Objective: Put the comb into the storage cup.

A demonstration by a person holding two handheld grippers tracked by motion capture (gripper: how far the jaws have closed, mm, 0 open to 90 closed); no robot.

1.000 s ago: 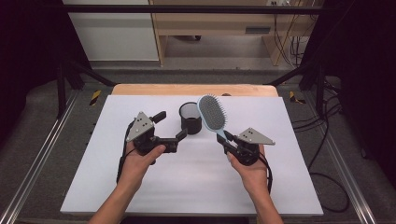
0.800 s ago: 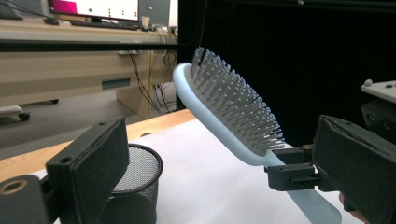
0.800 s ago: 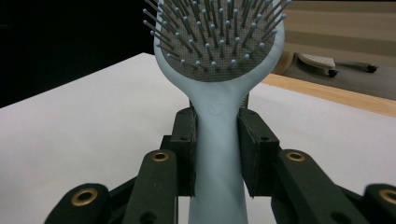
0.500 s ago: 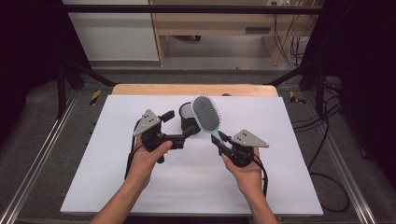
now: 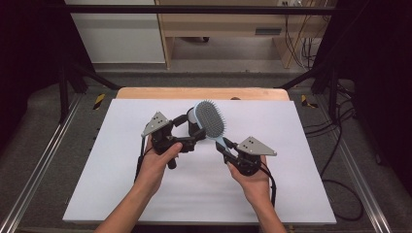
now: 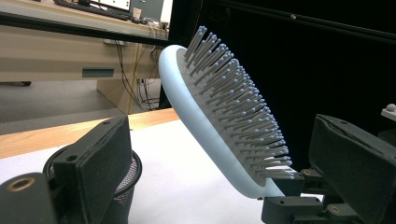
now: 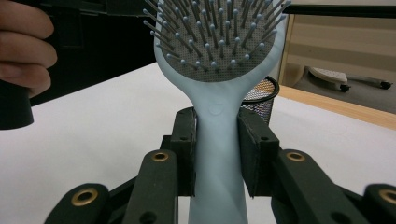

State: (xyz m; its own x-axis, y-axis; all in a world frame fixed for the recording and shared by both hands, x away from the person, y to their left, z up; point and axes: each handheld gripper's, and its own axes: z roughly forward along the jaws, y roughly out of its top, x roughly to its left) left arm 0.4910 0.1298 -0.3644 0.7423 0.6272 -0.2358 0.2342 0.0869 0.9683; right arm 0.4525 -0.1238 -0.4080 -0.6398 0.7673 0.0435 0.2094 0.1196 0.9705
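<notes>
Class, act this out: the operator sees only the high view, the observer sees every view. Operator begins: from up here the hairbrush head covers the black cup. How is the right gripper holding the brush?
Observer: In the right gripper view, the right gripper clamps the hairbrush on its handle, one jaw pad on each side, just below the bristle head.
Operator: Is the cup solid?
Observer: No. The mesh cup is black wire mesh with a solid rim, standing behind the brush.
Operator: And the left gripper?
Observer: The left gripper is open, with one jaw by the cup and the brush head tilted between the jaws.
</notes>
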